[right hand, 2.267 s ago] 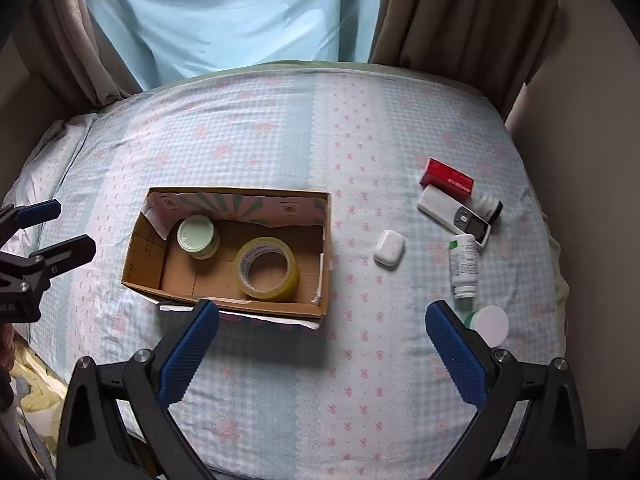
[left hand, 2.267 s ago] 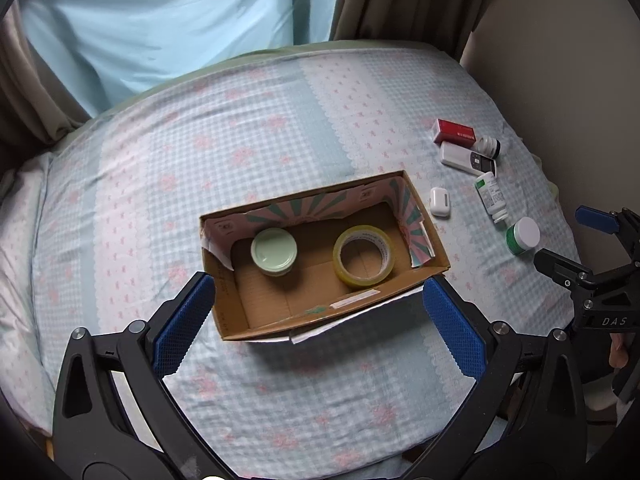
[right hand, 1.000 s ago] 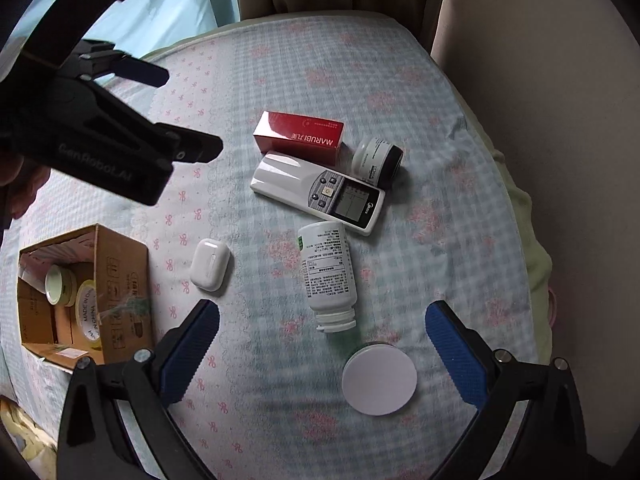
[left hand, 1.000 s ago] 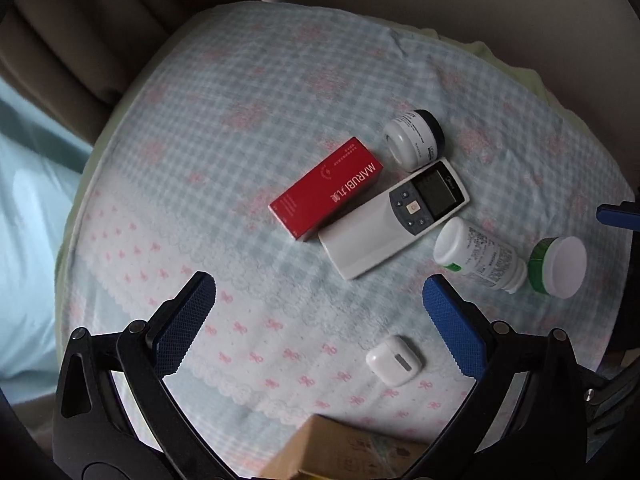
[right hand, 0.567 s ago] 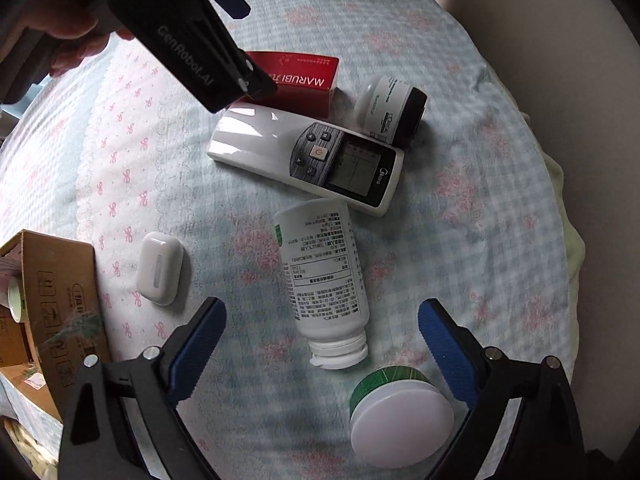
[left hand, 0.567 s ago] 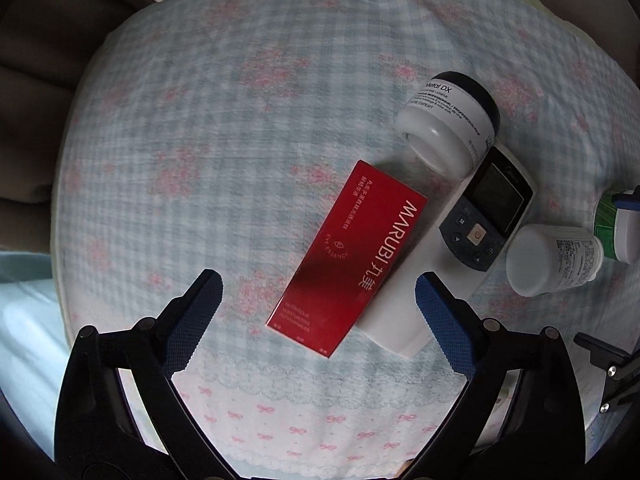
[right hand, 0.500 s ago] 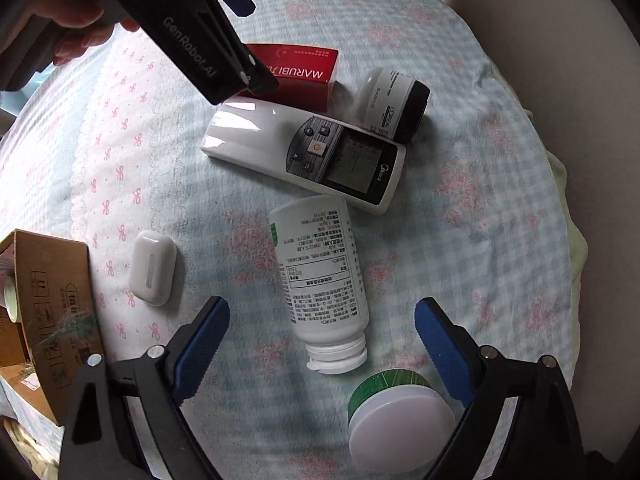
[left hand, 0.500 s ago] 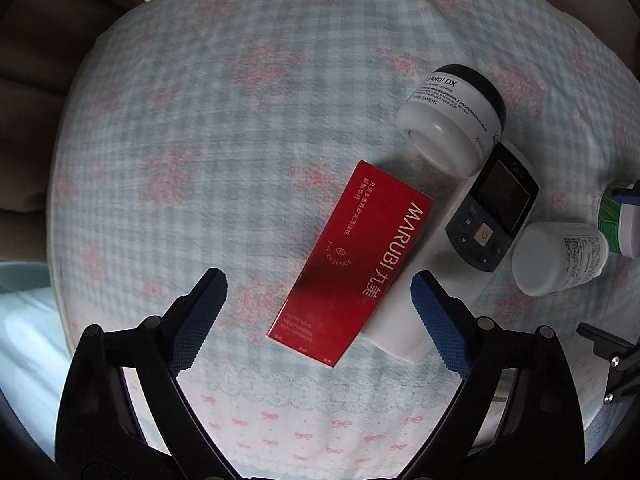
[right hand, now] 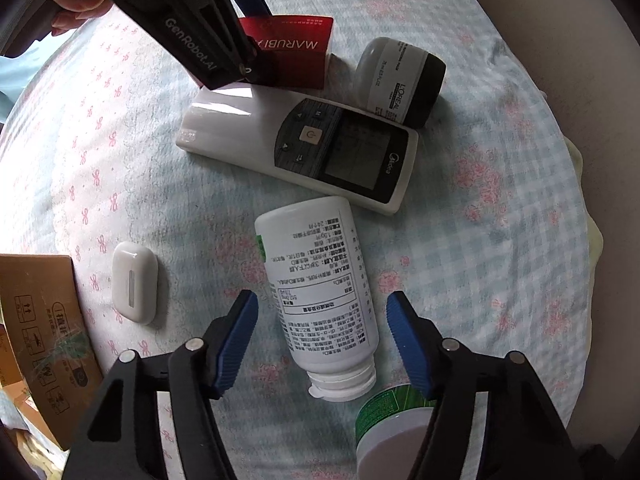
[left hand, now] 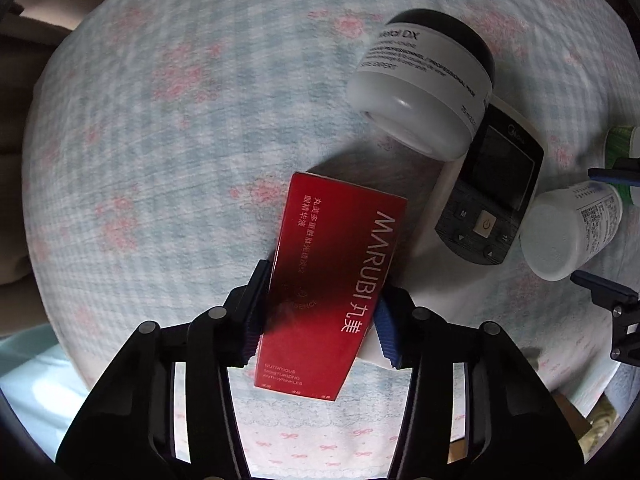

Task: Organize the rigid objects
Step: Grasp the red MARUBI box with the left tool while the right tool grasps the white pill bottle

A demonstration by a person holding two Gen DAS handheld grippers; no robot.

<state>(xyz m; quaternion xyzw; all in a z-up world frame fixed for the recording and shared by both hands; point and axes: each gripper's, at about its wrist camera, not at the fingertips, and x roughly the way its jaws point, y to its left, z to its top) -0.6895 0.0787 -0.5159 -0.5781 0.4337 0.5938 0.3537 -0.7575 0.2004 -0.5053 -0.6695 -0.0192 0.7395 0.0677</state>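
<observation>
Left gripper [left hand: 318,320] clamped on red MARUBI carton [left hand: 332,280] beside remote [right hand: 298,152]; right gripper [right hand: 318,338] open, straddling white pill bottle [right hand: 316,280]; risk: round bottle rolling away during closure.

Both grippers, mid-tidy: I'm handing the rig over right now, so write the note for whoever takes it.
Left gripper: shut on the red MARUBI box; whether it has left the bedspread is unclear.
Right gripper: open, straddling the white pill bottle, not gripping.
Still loose: Midea remote, L'Oreal jar, white earbud case, green-banded jar.
Cardboard box sits at the right view's left edge; everything above still has to go in.
</observation>
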